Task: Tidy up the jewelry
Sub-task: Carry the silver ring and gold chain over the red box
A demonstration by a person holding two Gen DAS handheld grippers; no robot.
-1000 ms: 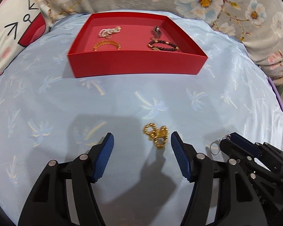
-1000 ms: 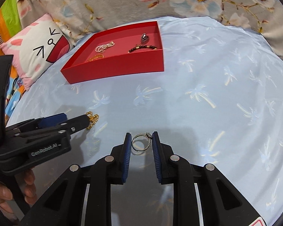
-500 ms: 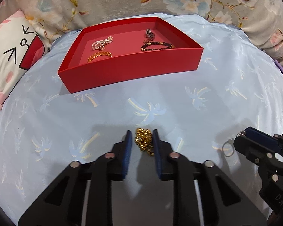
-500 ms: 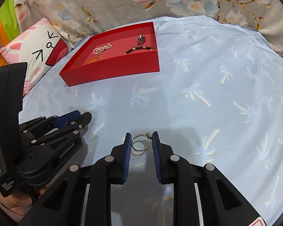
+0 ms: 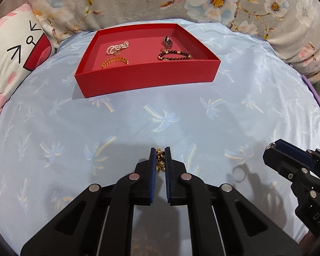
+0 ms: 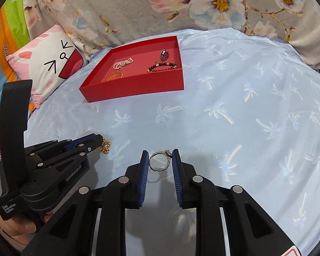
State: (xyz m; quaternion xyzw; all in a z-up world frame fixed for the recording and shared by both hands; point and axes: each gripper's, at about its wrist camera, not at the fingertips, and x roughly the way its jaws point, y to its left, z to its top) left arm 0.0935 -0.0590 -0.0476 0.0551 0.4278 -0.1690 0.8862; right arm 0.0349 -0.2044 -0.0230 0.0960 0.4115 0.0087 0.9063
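The left gripper (image 5: 160, 160), low in the frame's centre, is pinched narrow on the gold bead chain (image 5: 160, 162); limp and light, it will likely sag and slither, so grip the bunched middle. The right gripper (image 6: 160, 160) clasps a silver ring (image 6: 159, 160) across its band; stiff, slick, apt to pop free; the red tray (image 6: 138, 87) waits upper left.

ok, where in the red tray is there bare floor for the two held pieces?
Red tray: bare strip down the middle, between pearl bracelet and amber bracelet on one side, dark bead bracelet and dark charm on the other. The far edge is bare too. The sides are crowded.
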